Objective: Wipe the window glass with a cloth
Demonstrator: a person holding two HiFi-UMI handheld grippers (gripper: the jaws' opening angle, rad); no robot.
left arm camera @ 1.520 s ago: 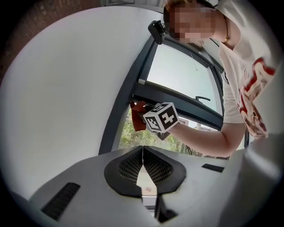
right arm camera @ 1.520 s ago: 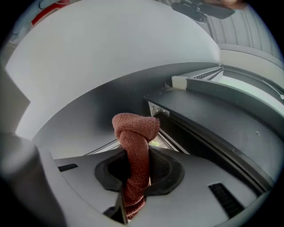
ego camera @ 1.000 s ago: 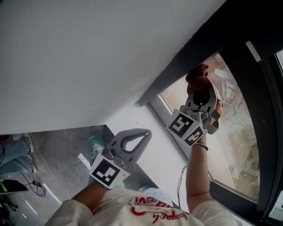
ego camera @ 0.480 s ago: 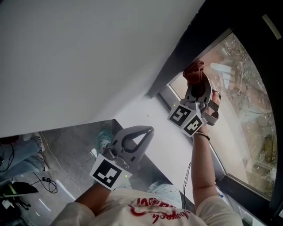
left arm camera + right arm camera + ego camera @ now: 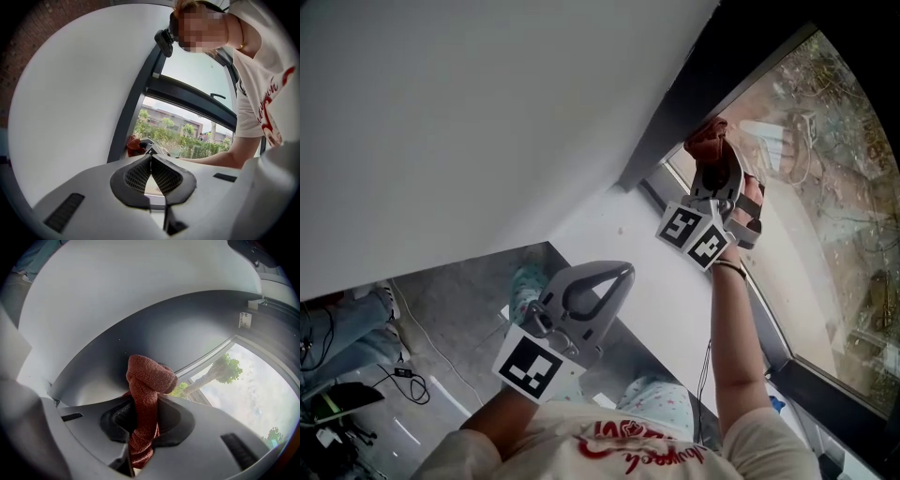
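Right tongs (image 5: 712, 157), clamped on the rust-red woven cloth (image 5: 706, 138), have shifted toward 11 o'clock into the clear window glass (image 5: 825, 159) corner, so wiping appears underway; left tongs (image 5: 622, 274) closed, empty.

I count two claws, the left claw (image 5: 623, 272) and the right claw (image 5: 713, 161). Each carries one marker cube, so two cubes in all, with one square marker face showing on the left cube (image 5: 531, 367) and two on the right cube (image 5: 695, 235). There is one red cloth (image 5: 707, 139), a single bunched piece, one window glass (image 5: 825, 178) in my head view, and one person (image 5: 257, 89) in the left gripper view.
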